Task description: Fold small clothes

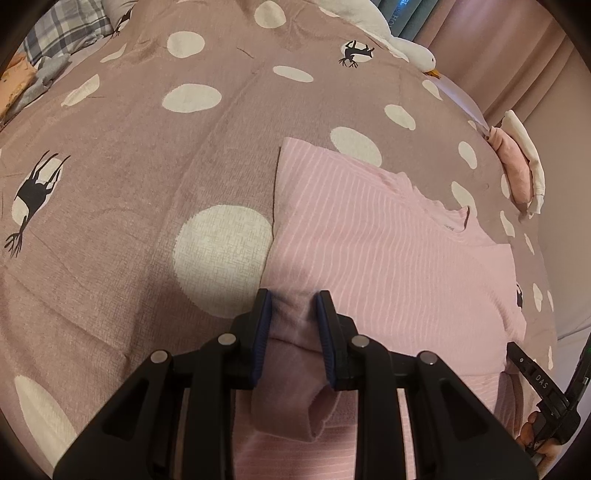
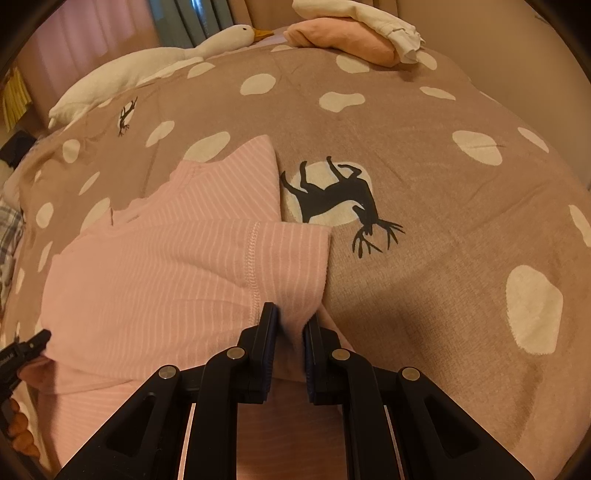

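Spread beneath both of your grippers is a taupe bedcover printed with cream spots and black deer, with a white goose plush and a stack of folded clothes lying at its far edge, well beyond the jaws. Directly ahead of the jaws lies the pink striped garment, partly folded, its sleeve doubled over the body. Your left gripper is clamped on a bunched fold of this garment's near edge, and your right gripper is pinched tight on the near edge below the sleeve.
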The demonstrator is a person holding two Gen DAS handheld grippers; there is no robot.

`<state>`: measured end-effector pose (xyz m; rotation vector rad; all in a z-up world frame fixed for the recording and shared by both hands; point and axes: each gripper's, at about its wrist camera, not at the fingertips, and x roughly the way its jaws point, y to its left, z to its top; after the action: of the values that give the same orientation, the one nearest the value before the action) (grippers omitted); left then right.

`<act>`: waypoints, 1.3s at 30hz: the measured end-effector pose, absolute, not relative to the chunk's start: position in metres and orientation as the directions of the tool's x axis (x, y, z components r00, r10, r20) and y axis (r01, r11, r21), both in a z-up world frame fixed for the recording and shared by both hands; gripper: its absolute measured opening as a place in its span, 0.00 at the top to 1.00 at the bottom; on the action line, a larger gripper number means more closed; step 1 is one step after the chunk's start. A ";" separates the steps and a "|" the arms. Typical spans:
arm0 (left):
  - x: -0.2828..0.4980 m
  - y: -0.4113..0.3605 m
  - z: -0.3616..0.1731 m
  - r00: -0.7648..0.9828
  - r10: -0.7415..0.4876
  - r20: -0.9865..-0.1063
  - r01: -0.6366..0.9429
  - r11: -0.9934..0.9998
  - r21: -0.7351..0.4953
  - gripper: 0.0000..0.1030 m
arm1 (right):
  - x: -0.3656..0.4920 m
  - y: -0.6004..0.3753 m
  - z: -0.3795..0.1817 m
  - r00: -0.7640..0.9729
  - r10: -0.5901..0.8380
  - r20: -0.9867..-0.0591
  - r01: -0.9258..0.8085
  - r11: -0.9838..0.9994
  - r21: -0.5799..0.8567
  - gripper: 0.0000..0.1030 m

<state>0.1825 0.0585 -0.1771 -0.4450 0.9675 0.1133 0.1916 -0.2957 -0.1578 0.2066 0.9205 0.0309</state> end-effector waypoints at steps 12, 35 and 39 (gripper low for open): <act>0.182 0.056 -0.178 0.573 -0.082 -0.815 -0.286 0.912 -0.293 0.75 | 0.189 -0.295 -0.159 0.622 0.110 -0.775 0.058 0.981 0.186 0.91; 0.073 0.043 -0.106 0.636 -0.082 -0.768 -0.232 0.928 -0.292 0.21 | 0.146 -0.311 -0.123 0.673 0.166 -0.721 -0.013 0.977 0.213 0.44; 0.058 0.036 -0.106 0.644 -0.071 -0.762 -0.202 0.945 -0.259 0.17 | 0.119 -0.315 -0.106 0.697 0.208 -0.686 -0.058 0.970 0.236 0.21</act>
<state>0.0581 0.0357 -0.1057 -0.3370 0.8722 0.0766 0.1192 -0.3151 -0.1060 0.2022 0.7865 0.1496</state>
